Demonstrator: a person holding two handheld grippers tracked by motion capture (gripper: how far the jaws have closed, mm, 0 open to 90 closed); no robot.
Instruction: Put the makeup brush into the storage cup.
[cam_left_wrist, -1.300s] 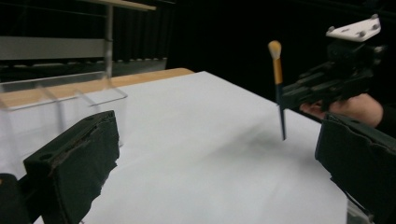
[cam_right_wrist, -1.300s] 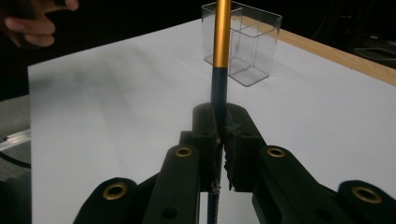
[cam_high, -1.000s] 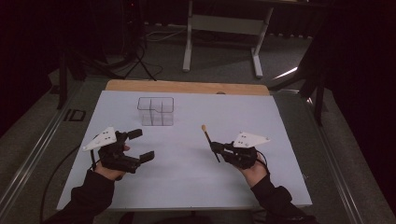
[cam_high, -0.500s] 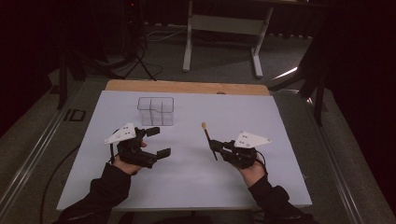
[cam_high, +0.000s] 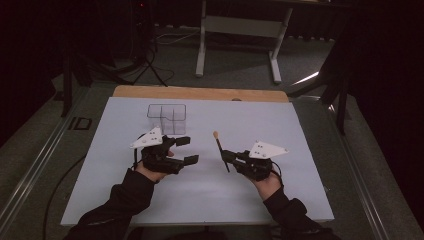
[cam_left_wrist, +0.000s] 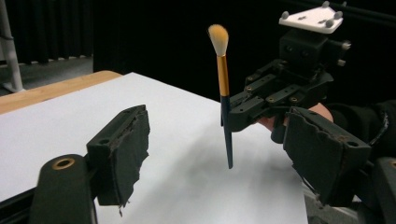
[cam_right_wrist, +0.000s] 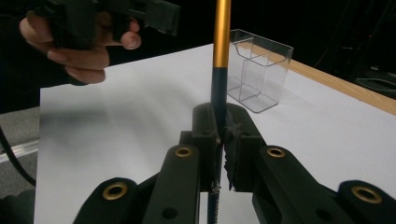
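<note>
A makeup brush with a dark handle, a gold ferrule and pale bristles stands nearly upright, bristles up. My right gripper is shut on its dark handle, below the ferrule. My left gripper hovers over the white sheet to the left of the brush, apart from it. Its jaws are open and have just been closing, with nothing between them. In the left gripper view the brush and the right gripper stand farther off, beyond my own pads.
A clear plastic compartment box stands on the white sheet behind the left hand, also in the right gripper view as the box. A wooden table edge runs along the back. Metal stand legs rise beyond the table.
The left hand and its gripper have moved right, toward the brush. The right gripper has kept still with the brush in it.
</note>
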